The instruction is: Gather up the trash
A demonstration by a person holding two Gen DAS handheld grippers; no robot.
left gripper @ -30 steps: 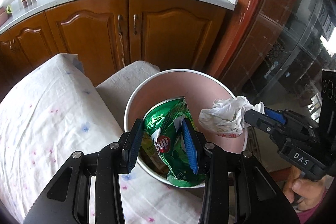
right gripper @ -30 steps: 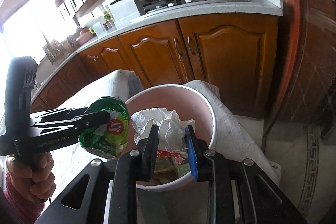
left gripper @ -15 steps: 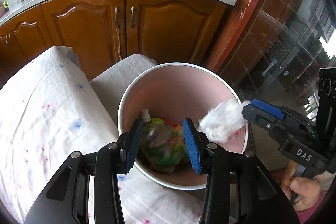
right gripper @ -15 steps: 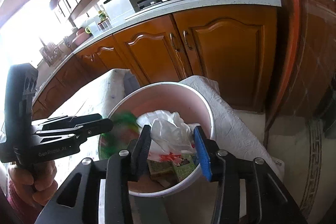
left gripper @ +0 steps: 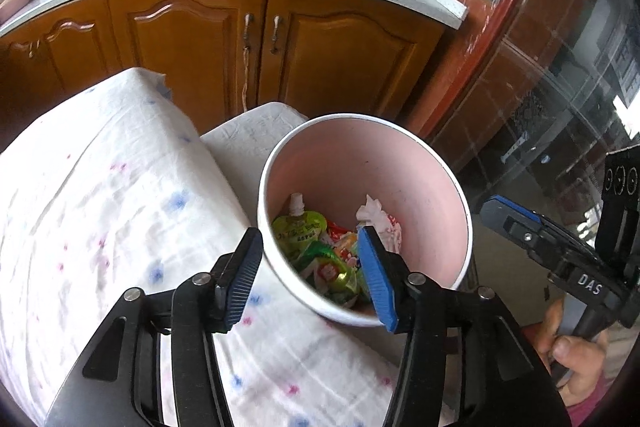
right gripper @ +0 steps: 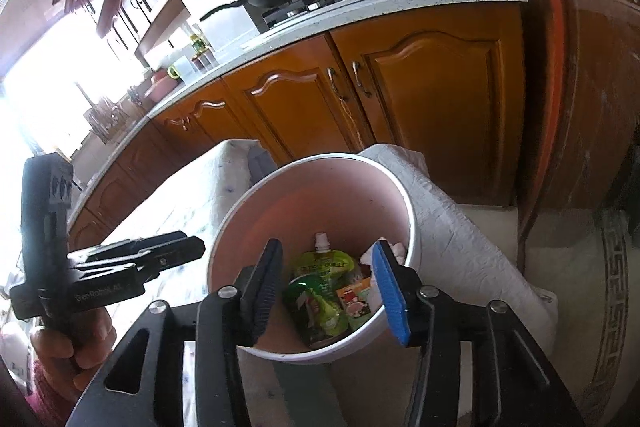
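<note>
Both grippers poised over the pink bin [left gripper: 420, 163], nothing held. Left gripper [left gripper: 310, 277] straddling the near rim, jaws just opened to about half spread, empty; green snack bag [left gripper: 326, 267] lying loose on the bin floor, below and ahead, between the pads in view only. Right gripper [right gripper: 328, 291] likewise half open, freshly widened, empty; white crumpled paper [left gripper: 376, 217] dropped beside the juice pouch [right gripper: 322, 265]. All trash in view down inside the bin, clear of both sets of pads.

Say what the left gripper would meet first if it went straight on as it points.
Likely the bin's near rim or the wrappers inside; the left gripper, open and empty, points down at them. Depth is unclear.
</note>
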